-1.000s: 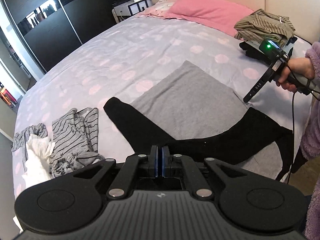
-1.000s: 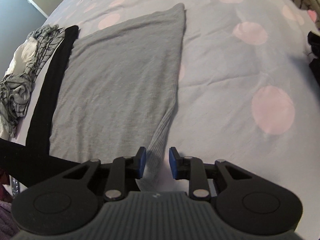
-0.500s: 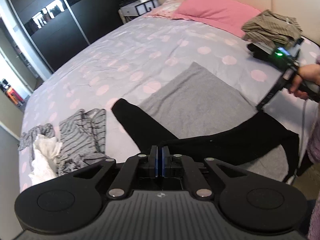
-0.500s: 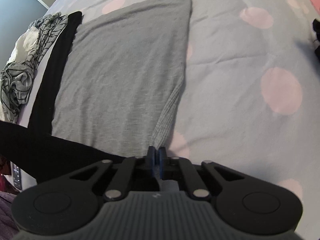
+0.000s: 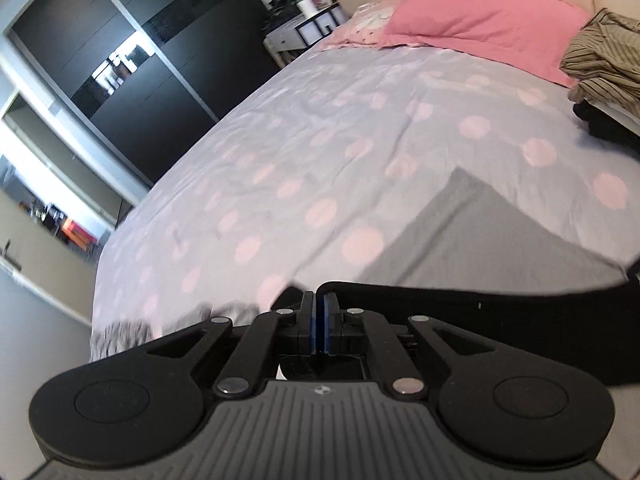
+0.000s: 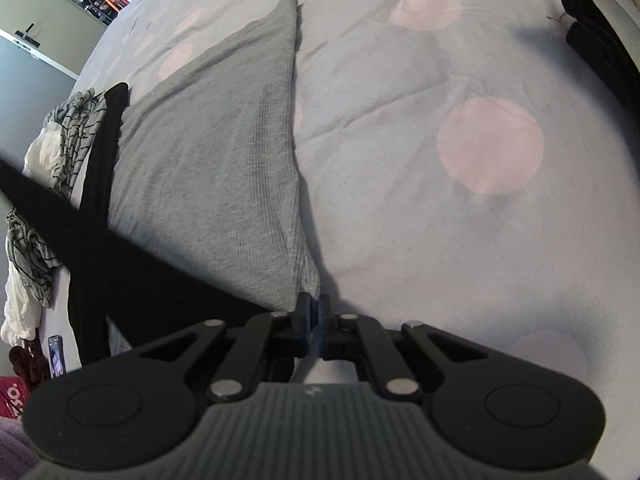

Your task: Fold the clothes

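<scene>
on the bed, right tongs [image 6: 314, 306] have clamped the grey garment's [image 6: 208, 168] corner.

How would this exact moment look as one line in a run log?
task: fold clothes | left gripper: shut on black garment | right gripper: shut on grey garment corner

In the right wrist view, the folded garment [image 6: 208, 152] lies on the bed [image 6: 400, 160] at centre left. A long dark garment [image 6: 120, 256] crosses its lower left corner. A crumpled clothes heap [image 6: 44, 160] sits at the left edge.
</scene>
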A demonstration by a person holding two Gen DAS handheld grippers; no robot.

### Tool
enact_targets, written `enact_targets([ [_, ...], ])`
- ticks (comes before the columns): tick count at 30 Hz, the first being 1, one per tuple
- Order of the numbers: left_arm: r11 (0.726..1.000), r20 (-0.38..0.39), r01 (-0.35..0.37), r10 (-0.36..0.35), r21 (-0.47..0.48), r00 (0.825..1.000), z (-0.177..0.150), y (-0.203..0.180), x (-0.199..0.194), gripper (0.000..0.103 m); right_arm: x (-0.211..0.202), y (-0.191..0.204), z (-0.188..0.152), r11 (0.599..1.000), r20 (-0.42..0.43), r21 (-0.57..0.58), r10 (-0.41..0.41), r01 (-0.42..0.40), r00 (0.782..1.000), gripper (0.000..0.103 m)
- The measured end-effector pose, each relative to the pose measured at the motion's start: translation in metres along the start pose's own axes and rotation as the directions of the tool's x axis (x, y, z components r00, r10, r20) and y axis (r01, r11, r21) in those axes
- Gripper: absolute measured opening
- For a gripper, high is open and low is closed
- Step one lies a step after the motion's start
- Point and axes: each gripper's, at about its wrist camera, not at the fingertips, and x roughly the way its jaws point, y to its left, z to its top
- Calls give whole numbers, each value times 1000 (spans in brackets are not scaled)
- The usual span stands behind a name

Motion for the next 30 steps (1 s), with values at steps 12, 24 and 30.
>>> enact_targets([
  [12,969,-29,29,-23,243,999,109,-62,142,2,4,-18,-10,999,38,48,-25,23,999,0],
  [24,888,-150,114,-52,446,987,140,-143,251,2,-2,-23,2,987,52,118,100,-106,994,29],
  [30,902,-139,127,-76,413,987,133,-132,245,2,-4,16,11,973,47,-204,122,-111,991,29],
])
